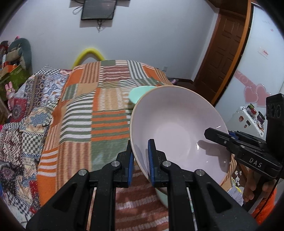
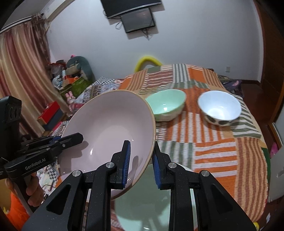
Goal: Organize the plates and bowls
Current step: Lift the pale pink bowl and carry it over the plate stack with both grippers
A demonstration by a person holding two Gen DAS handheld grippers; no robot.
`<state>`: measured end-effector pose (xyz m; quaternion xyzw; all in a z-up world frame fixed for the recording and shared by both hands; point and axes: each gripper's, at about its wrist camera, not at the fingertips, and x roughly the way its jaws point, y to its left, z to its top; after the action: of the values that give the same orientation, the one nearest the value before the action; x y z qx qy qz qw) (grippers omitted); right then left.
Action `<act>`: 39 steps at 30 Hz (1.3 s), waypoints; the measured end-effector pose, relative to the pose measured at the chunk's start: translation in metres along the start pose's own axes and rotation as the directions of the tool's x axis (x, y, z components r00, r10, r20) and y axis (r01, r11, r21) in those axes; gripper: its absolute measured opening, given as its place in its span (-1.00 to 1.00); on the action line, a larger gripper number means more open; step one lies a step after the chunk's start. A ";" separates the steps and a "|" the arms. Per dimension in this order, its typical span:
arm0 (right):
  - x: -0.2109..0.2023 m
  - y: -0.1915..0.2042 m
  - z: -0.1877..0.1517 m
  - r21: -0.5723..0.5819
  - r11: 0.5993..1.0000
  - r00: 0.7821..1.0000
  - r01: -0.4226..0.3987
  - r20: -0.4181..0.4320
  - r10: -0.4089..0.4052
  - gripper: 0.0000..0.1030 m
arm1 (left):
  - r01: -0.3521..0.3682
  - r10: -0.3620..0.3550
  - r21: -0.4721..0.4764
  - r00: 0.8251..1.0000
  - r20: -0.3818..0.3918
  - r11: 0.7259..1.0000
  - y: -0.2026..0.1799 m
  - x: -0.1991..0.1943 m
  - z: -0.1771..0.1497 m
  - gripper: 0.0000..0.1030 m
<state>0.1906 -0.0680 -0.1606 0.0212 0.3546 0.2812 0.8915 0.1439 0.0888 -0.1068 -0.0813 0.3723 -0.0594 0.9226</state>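
While both grippers pinch opposite rims of the pink bowl (image 2: 108,135), it hangs tilted above the patchwork bed (image 2: 221,152). Left gripper (image 1: 141,160) and right gripper (image 2: 141,161) jaws are narrow, clamped on thin rim. Risks, judged: glazed edge slipping free; uneven hands twisting it; striking the green dish (image 2: 152,204) below.

quilt (image 2: 213,142) covers bed | monitor (image 1: 97,9) on wall | door (image 1: 221,46) | curtain (image 2: 19,58) | clutter (image 2: 71,76) in corner

Left claw (image 1: 141,160) and right claw (image 2: 141,161) both clamped shut, angled downward; bare fingers (image 1: 250,191) grip one handle.
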 end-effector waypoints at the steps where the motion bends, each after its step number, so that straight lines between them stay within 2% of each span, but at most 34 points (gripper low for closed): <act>1: 0.002 0.005 -0.001 -0.006 1.000 1.000 -0.007 -0.001 0.007 -0.57 | -0.005 0.005 -0.006 1.000 0.001 1.000 0.004 -0.003 -0.002 -0.73; 14: 0.032 0.052 -0.017 -0.046 0.995 0.994 -0.085 -0.066 0.082 -0.57 | -0.084 0.082 -0.068 0.996 -0.031 0.994 0.057 -0.022 -0.035 -0.73; 19: 0.048 0.060 -0.026 -0.040 0.994 0.989 -0.103 -0.111 0.098 -0.57 | -0.103 0.097 -0.079 0.992 -0.078 0.992 0.071 -0.013 -0.052 -0.73; 28: 0.076 0.066 -0.045 -0.061 0.994 0.975 -0.091 -0.206 0.077 -0.57 | -0.102 0.080 -0.135 0.983 -0.165 0.986 0.091 0.017 -0.081 -0.73; 39: 0.107 0.061 -0.062 -0.056 0.996 0.956 -0.076 -0.288 0.057 -0.57 | -0.117 0.078 -0.159 0.969 -0.234 0.980 0.103 0.043 -0.098 -0.73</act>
<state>0.1843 0.0285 -0.2585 -0.0372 0.4693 0.3228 0.8211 0.1115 0.1718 -0.2259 -0.1345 0.4822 0.0097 0.8656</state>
